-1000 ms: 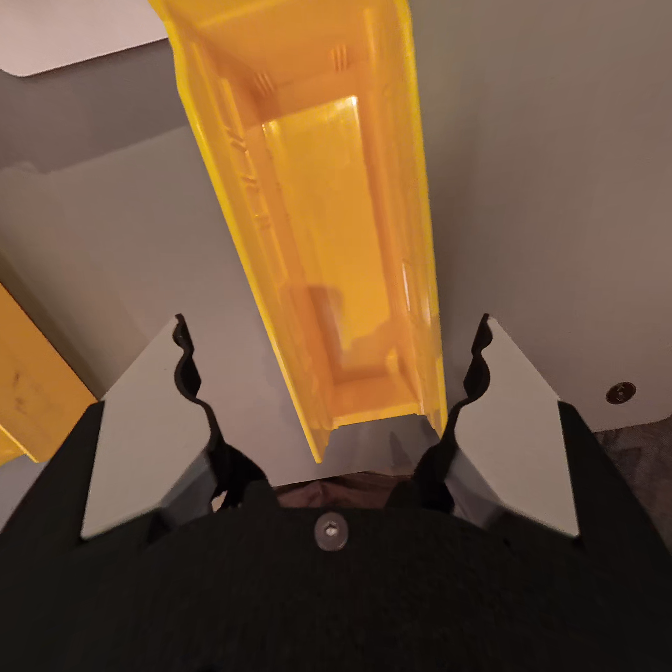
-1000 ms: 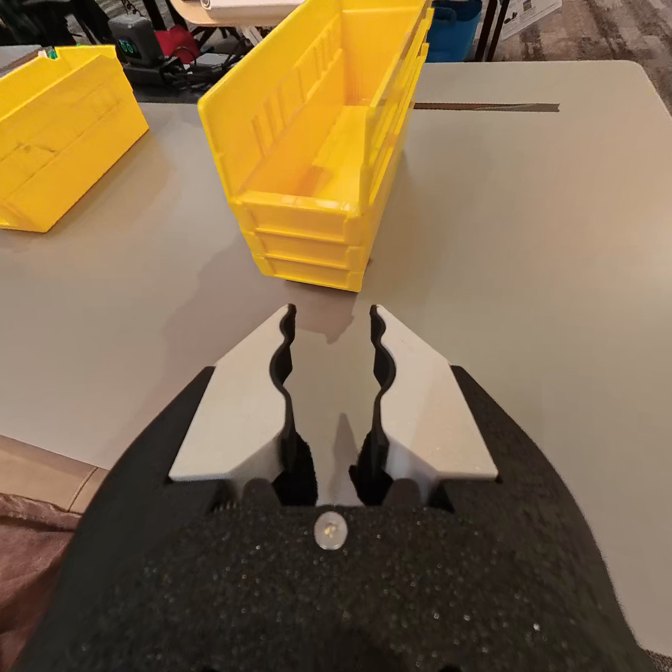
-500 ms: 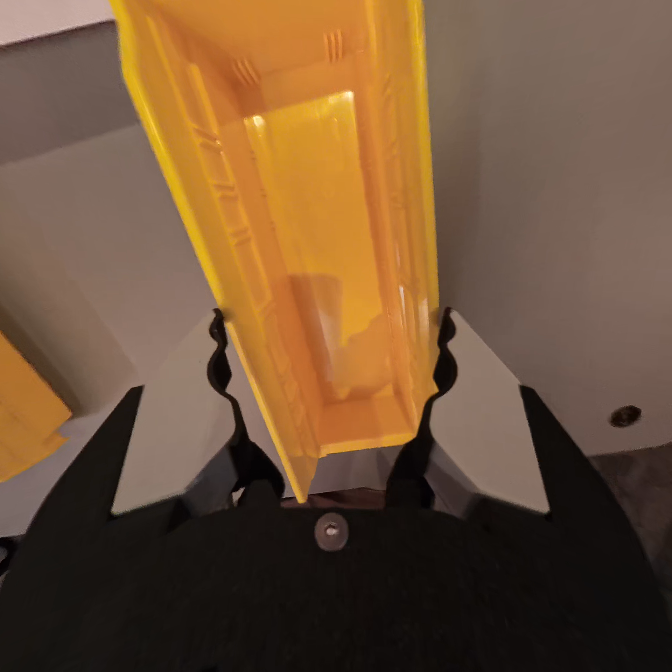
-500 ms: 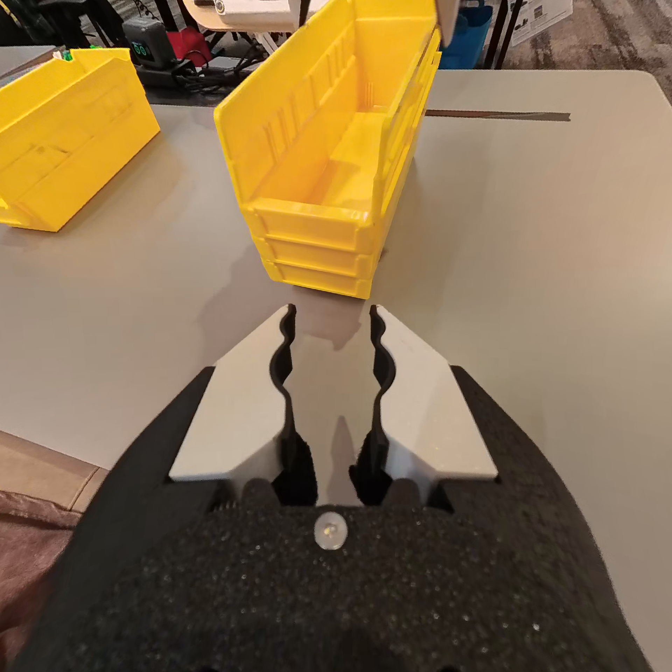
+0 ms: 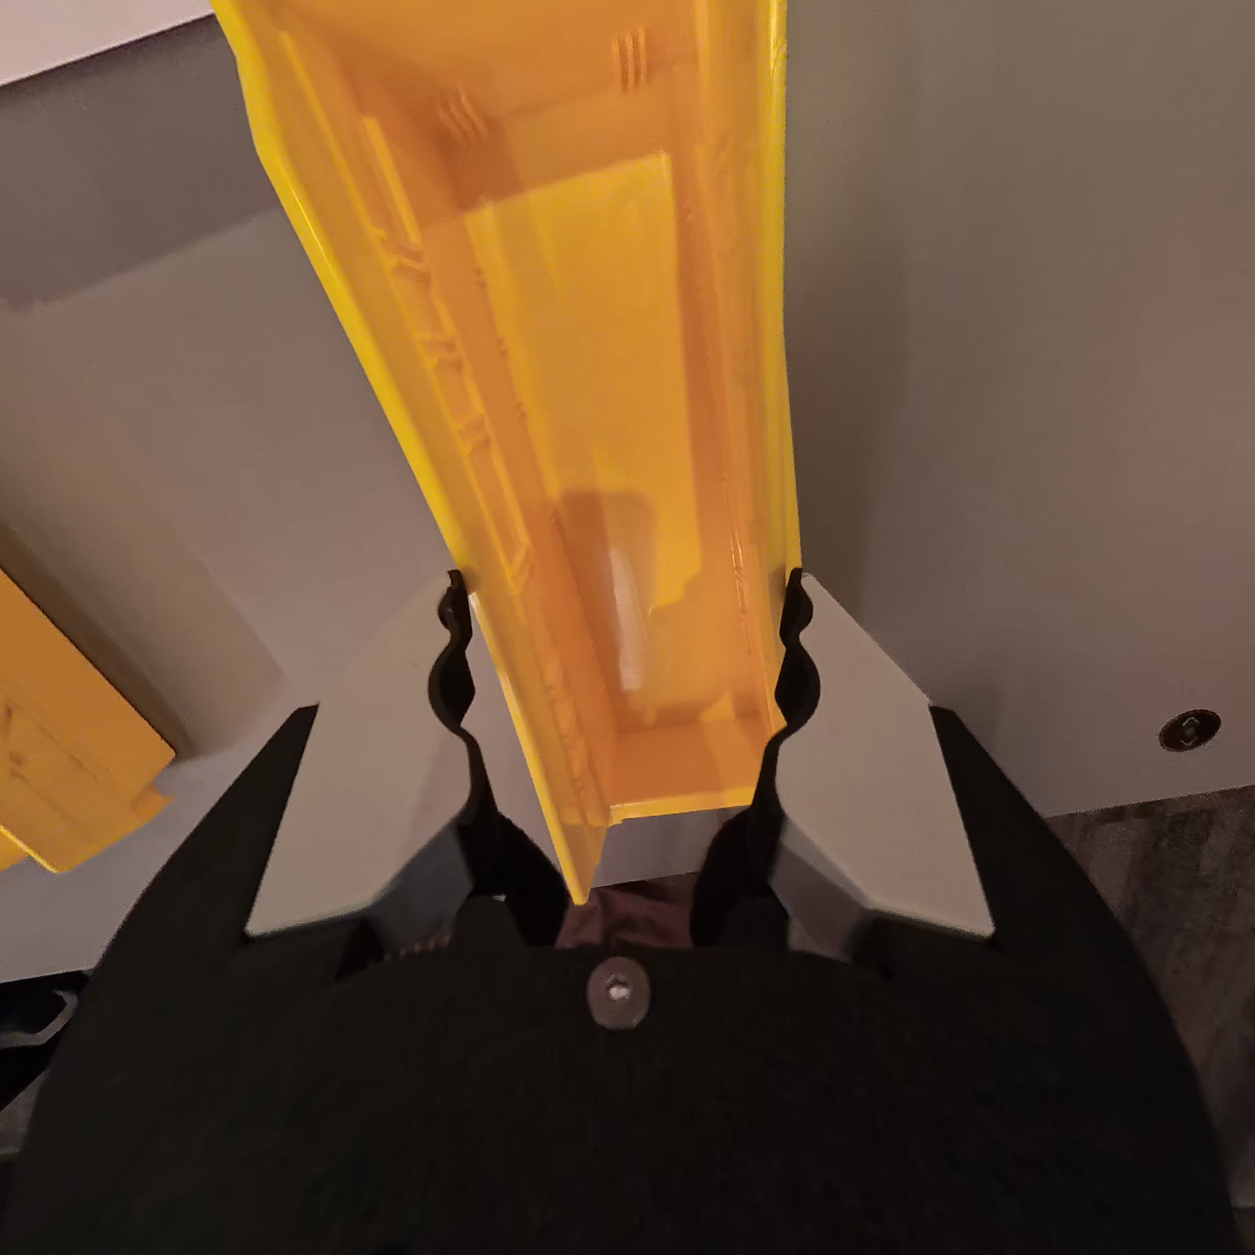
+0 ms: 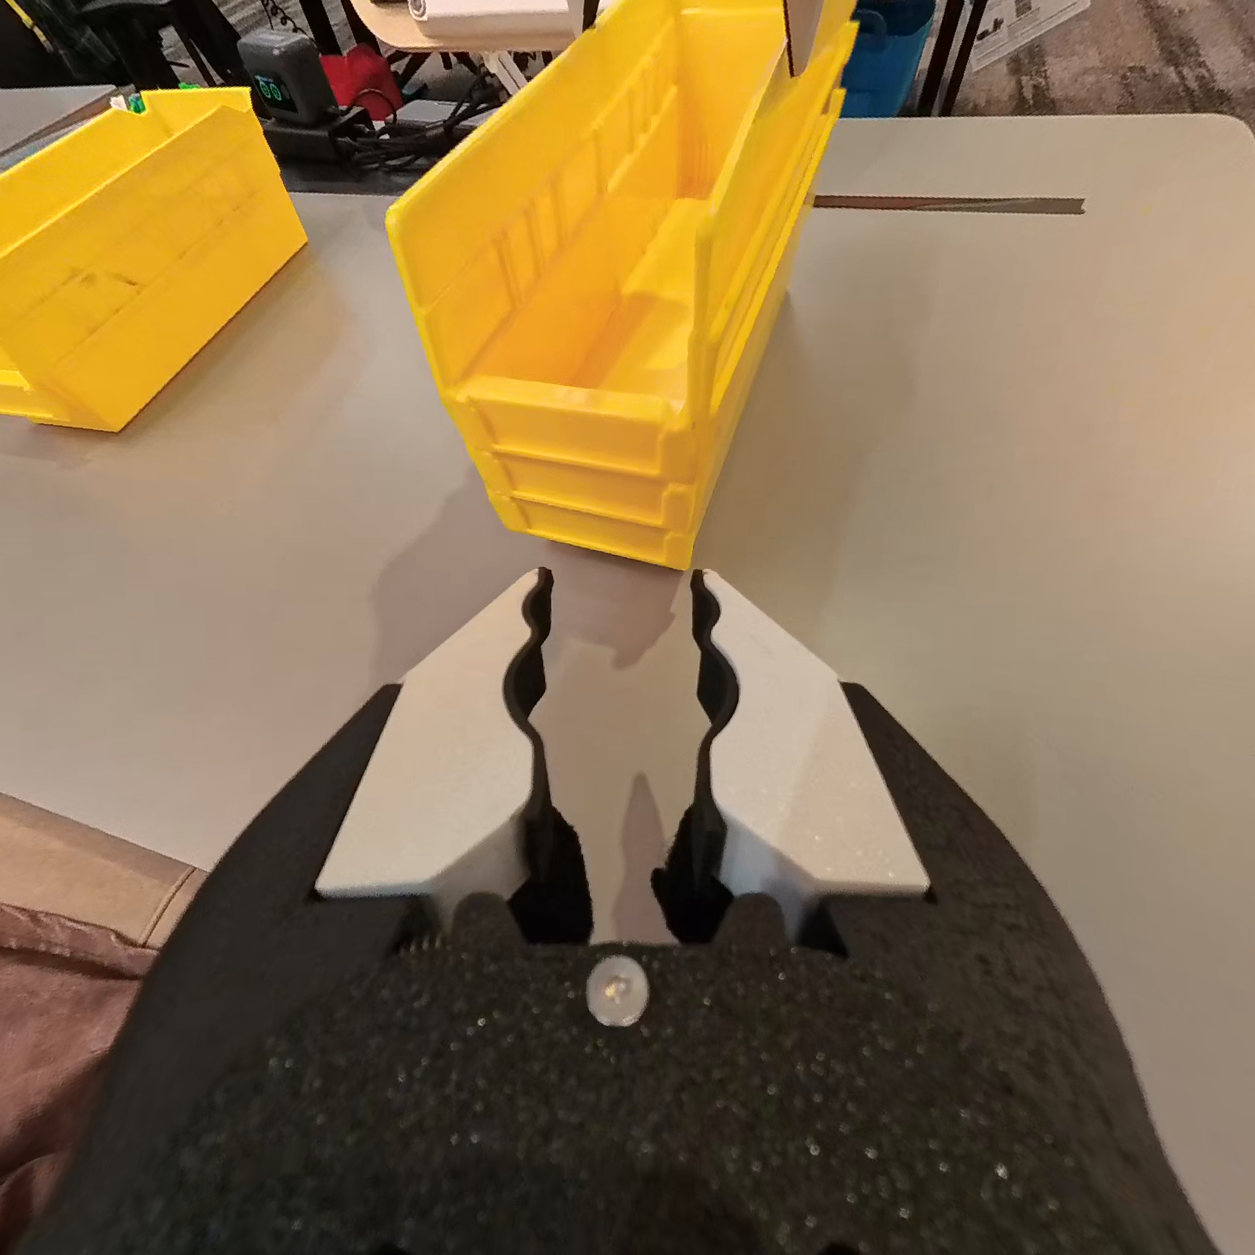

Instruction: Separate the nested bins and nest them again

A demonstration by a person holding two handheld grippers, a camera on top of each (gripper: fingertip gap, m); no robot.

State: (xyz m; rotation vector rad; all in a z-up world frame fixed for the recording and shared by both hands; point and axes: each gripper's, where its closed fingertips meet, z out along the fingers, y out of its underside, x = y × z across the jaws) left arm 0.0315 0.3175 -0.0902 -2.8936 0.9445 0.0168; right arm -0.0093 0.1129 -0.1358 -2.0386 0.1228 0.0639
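A stack of three nested yellow bins (image 6: 597, 421) stands lengthwise on the grey table (image 6: 985, 475), running from the middle toward its far edge. The left gripper (image 5: 621, 591) reaches over the stack's far end, its fingers (image 5: 791, 652) spread wide and touching the outer walls of the top bin on both sides (whether they are pressing hard enough to hold it, I cannot tell). The right gripper (image 6: 618, 577) hovers just short of the stack's near end, its fingers narrowly apart with nothing between them. Another yellow bin (image 6: 136, 292) sits well apart, near the table's far left corner.
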